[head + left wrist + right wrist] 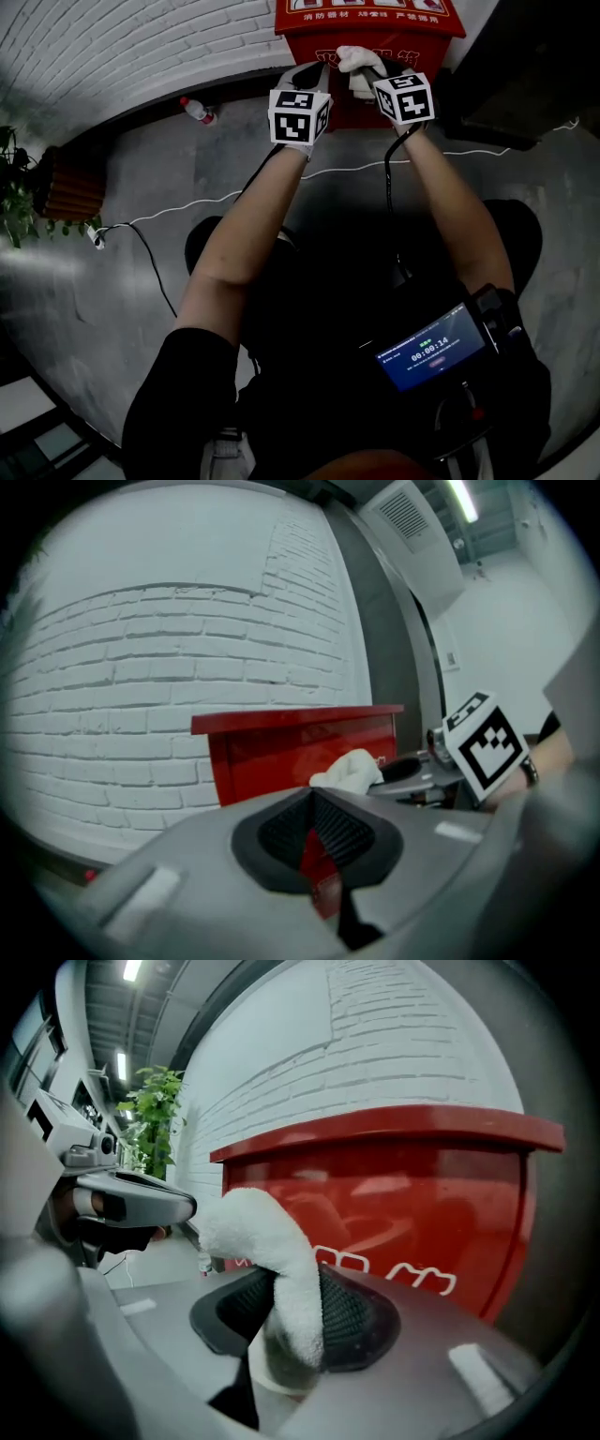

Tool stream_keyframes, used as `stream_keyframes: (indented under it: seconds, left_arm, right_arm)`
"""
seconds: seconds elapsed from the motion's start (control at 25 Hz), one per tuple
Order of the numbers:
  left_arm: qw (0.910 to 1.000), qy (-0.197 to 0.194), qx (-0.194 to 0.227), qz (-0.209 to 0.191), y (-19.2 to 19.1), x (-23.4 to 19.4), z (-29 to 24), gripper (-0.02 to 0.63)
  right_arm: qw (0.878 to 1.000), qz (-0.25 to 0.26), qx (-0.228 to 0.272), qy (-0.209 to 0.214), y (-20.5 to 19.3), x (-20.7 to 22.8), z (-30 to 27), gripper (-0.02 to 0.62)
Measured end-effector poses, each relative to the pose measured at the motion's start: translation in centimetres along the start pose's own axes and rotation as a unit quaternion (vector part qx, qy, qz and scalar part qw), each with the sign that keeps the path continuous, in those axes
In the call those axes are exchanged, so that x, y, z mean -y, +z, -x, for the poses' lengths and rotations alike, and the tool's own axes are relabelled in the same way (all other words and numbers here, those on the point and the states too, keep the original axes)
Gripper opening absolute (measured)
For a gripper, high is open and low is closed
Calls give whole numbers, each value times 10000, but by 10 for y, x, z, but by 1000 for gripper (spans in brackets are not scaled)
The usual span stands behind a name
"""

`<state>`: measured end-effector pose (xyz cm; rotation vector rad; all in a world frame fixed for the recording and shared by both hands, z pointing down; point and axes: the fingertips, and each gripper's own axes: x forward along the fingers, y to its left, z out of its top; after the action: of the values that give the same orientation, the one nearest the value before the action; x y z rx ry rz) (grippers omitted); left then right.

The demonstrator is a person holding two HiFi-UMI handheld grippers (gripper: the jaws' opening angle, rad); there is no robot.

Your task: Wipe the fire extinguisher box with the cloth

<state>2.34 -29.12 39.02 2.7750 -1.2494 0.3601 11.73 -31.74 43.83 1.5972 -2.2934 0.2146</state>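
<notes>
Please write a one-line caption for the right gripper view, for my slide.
Right gripper shut on a white cloth, in front of the red fire extinguisher box.

Top edge of the red fire extinguisher box (370,25) has a line of white Chinese. I read 消防器材 and 严禁挪用, but the middle group is too blurry. The white characters on its front are cut off. The small screen (433,354) shows a timer, 00:00:14.
</notes>
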Motion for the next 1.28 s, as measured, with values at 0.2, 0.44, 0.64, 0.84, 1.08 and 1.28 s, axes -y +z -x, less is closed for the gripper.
stream_keyframes:
  seconds: [0.2, 0.44, 0.64, 0.84, 1.08, 1.28]
  left_arm:
    - [9995, -312, 55, -66, 7, 34, -18, 5]
    - [9984, -523, 44, -228, 7, 58, -32, 5]
    - [9987, -461, -5, -215, 5, 54, -34, 5]
    - [9992, -371, -22, -155, 2, 46, -28, 5]
    - [9997, -240, -61, 15, -1, 31, -14, 5]
    - [9999, -84, -45, 104, -2, 12, 3, 5]
  right_arm:
    - [9987, -261, -19, -429, -12, 50, 31, 141]
    - [9935, -617, -12, -954, -30, 112, 65, 143]
    - [9883, -839, -23, -1272, -45, 142, 79, 141]
    - [9883, -937, -61, -1200, -54, 139, 82, 137]
    - [9957, -703, -23, -596, -58, 71, 64, 133]
    - [9999, -149, 11, -17, -40, 5, 39, 133]
